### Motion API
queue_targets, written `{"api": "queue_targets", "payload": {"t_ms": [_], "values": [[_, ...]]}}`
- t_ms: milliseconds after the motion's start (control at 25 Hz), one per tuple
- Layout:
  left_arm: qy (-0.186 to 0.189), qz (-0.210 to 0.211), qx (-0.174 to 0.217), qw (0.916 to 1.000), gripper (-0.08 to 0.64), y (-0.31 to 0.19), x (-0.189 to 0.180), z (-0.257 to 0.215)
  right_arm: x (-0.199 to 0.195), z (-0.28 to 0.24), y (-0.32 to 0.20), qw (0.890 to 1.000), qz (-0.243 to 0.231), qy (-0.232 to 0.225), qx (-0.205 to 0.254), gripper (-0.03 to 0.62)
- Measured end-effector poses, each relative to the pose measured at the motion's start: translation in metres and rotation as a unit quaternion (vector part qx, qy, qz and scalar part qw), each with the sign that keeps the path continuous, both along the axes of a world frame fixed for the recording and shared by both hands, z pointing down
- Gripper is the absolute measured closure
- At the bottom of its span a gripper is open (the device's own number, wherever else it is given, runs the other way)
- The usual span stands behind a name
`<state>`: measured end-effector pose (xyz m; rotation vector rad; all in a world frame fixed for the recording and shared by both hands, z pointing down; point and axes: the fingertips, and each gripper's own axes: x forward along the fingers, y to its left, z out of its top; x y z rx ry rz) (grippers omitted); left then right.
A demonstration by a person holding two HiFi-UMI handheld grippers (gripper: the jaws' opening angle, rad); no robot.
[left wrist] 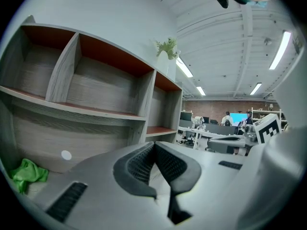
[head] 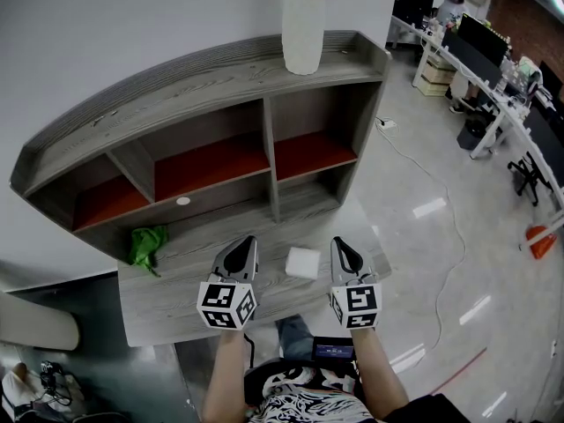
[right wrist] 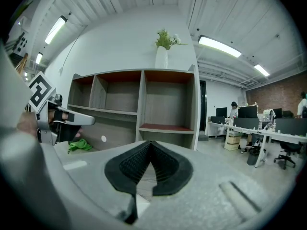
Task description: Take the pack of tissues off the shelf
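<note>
The left gripper (head: 247, 241) and the right gripper (head: 340, 243) are held side by side above the near part of the table (head: 172, 311), each at the end of a bare forearm coming in from the near edge. Both point away from the person toward the shelf (head: 220, 161), roughly level and parallel. Each gripper's own view shows its dark ribbed pads meeting at the tip: the left gripper (left wrist: 154, 145) is closed on nothing, and so is the right gripper (right wrist: 150, 143).

The pack of tissues (head: 302, 263) lies flat on the table between the two grippers, closer to the right one and touching neither. It is off the shelf compartments, just near of the shelf's middle divider. From above it looks almost square, so I cannot tell its long axis or which way it points.

Only the head view shows the pack clearly. The left gripper view looks past it at the shelf compartments and a green cloth (left wrist: 26, 174) on the table to the far left. The right gripper view catches the whole shelf front and a white vase (right wrist: 161, 57) with a plant on top.
</note>
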<state>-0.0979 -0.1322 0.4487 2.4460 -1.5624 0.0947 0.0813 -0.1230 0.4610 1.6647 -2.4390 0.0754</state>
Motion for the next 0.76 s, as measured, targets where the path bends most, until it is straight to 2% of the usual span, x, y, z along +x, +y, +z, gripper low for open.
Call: {"api": "queue_targets", "payload": {"t_ms": [240, 760], "values": [[0.007, -0.002, -0.004, 1.0, 0.554, -0.001, -0.001, 0.001, 0.002, -0.008, 0.002, 1.0, 0.006, 0.002, 0.021, 0.588], [0.007, -0.003, -0.009, 0.9999, 0.554, 0.005, -0.001, 0.004, 0.013, -0.004, 0.005, 1.0, 0.017, -0.007, 0.014, 0.588]]}}
